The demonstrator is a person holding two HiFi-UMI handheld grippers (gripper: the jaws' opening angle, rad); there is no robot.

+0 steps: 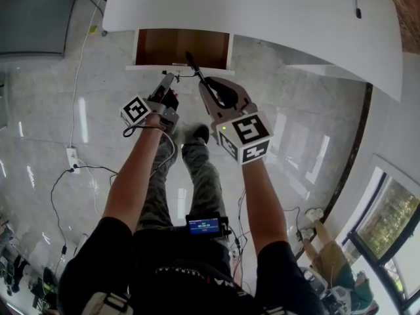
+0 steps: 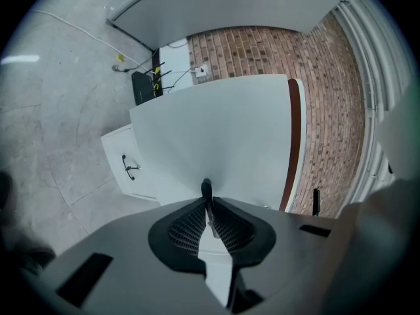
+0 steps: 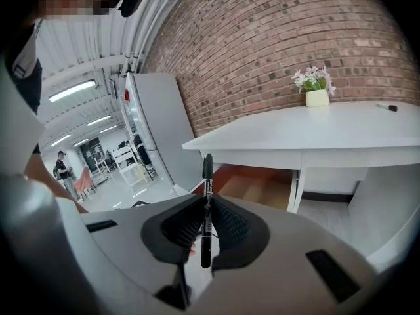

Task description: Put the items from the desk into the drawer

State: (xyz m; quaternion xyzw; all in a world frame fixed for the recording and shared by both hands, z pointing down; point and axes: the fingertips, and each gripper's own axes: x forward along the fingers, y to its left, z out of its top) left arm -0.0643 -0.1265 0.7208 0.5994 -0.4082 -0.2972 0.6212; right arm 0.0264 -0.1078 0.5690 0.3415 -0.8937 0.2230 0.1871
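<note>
My right gripper (image 3: 206, 202) is shut on a black marker (image 3: 206, 231) that stands upright between the pads. In the head view this marker (image 1: 194, 67) points at the open drawer (image 1: 182, 48), whose inside is brown, under the white desk (image 1: 262, 12). In the right gripper view the drawer (image 3: 262, 189) lies a little ahead and below. A second black marker (image 1: 357, 10) lies on the desk's far right. My left gripper (image 1: 168, 84) hovers just before the drawer front, jaws (image 2: 209, 205) shut with only a thin dark tip showing between the pads.
A small pot of flowers (image 3: 317, 92) stands on the desk by the brick wall. A tall grey cabinet (image 3: 154, 123) stands at the desk's far end. Cables and a power strip (image 1: 72, 156) lie on the tiled floor at the left. A white drawer unit with a handle (image 2: 129, 167) is below.
</note>
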